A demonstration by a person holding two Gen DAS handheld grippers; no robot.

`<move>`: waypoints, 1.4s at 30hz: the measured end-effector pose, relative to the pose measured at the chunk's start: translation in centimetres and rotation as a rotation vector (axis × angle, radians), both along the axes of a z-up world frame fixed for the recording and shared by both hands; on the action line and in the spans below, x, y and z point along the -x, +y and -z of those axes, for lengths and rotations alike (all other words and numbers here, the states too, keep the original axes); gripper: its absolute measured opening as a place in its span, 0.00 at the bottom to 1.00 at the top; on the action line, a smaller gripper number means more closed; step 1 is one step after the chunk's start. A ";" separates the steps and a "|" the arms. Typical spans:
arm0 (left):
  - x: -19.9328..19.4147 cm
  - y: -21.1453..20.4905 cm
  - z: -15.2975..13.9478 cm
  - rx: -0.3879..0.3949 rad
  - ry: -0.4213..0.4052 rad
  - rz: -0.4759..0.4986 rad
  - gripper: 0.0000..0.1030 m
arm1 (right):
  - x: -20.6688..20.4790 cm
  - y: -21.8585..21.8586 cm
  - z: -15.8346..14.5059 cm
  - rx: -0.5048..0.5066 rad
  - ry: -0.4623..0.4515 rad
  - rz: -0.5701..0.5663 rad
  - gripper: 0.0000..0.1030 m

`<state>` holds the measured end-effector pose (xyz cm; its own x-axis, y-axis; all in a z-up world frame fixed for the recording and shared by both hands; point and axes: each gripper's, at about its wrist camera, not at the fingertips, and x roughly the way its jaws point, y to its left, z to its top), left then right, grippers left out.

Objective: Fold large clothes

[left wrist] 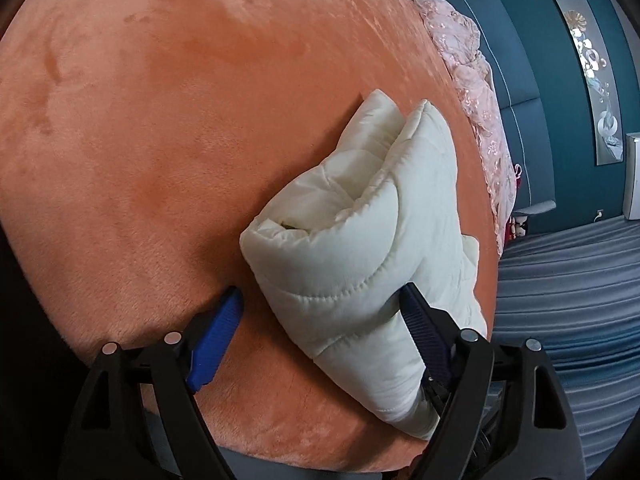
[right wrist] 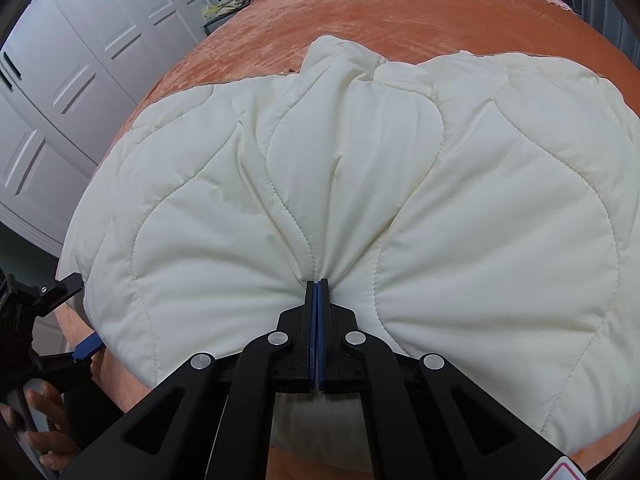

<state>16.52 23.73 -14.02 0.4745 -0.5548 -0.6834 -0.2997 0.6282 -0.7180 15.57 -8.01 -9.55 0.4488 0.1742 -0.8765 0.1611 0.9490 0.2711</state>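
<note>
A cream quilted garment lies folded into a thick bundle on the orange plush bed cover. My left gripper stands open at the bundle's near end. Its left pad is clear of the cloth and its right pad rests against the bundle's side. In the right wrist view the garment spreads wide, and my right gripper is shut on a gathered pinch of its near edge. The left gripper's blue pad shows at that garment's left end, held by a hand.
Pink lace fabric lies along the bed's far edge, before a teal padded wall. A striped blue-grey floor covering is beside the bed. White wardrobe doors stand to the left. The orange cover stretches beyond the garment.
</note>
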 end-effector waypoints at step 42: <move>7.3 -22.6 -19.1 -0.380 -0.474 0.586 0.16 | 11.2 -5.4 -2.7 -0.421 -0.001 0.040 0.05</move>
